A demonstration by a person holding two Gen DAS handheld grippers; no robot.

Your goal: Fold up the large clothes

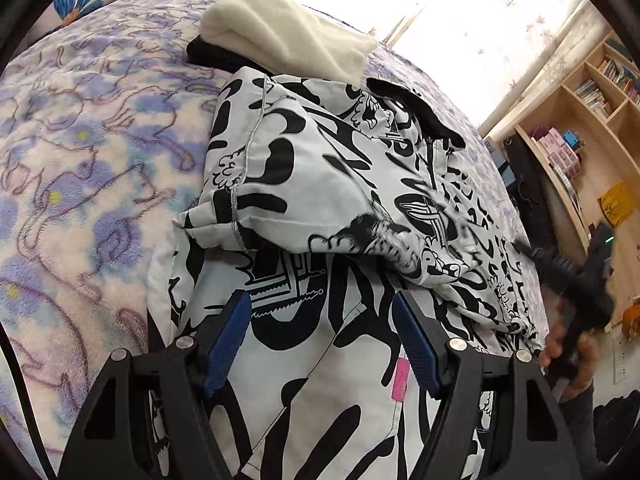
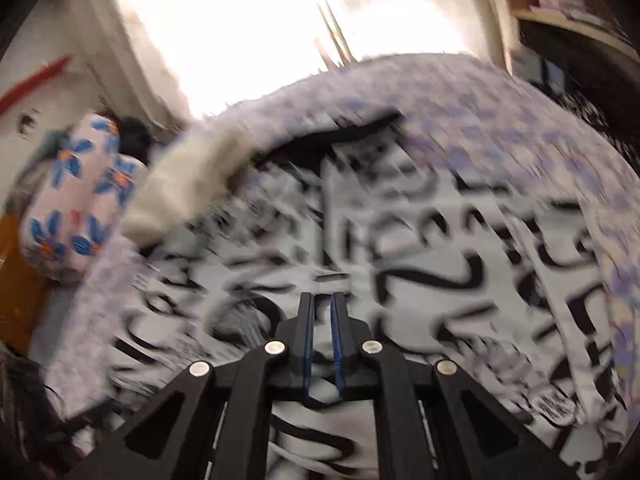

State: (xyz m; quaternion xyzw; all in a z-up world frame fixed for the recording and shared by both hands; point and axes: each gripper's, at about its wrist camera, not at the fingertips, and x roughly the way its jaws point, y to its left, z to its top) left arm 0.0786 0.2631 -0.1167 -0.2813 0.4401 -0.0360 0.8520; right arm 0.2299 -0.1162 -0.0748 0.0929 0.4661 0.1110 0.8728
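Fabric printed in bold black shapes on white makes up the jacket [image 1: 320, 184], which lies spread on the bed [image 1: 80, 168] straight ahead of the left tongs [image 1: 322, 334]. One padded part is folded over the rest and forms a puffy bulge just beyond the fingertips, with a silver cord running down its left side. A small pink tag [image 1: 400, 380] is sewn on the flat layer close to the right finger.

The left tongs stand wide apart, blue pads facing each other, with the flat layer of the jacket showing between them; whether the tips press into the cloth cannot be told. The right tongs [image 2: 322, 312] have their fingers drawn nearly together with only a thin slit between, and no cloth is visible in that slit. Their view is heavily blurred, with the jacket [image 2: 400, 240] filling most of what lies ahead. From the left view the right tongs [image 1: 568, 276] appear off to the right, beside the jacket's edge at the side of the bed.

Beyond the jacket, a folded cream blanket [image 1: 280, 36] rests on something black. To the left of the left tongs is open blue-flowered bedspread; to the right the bed ends, with wooden shelves [image 1: 580, 128] past it.
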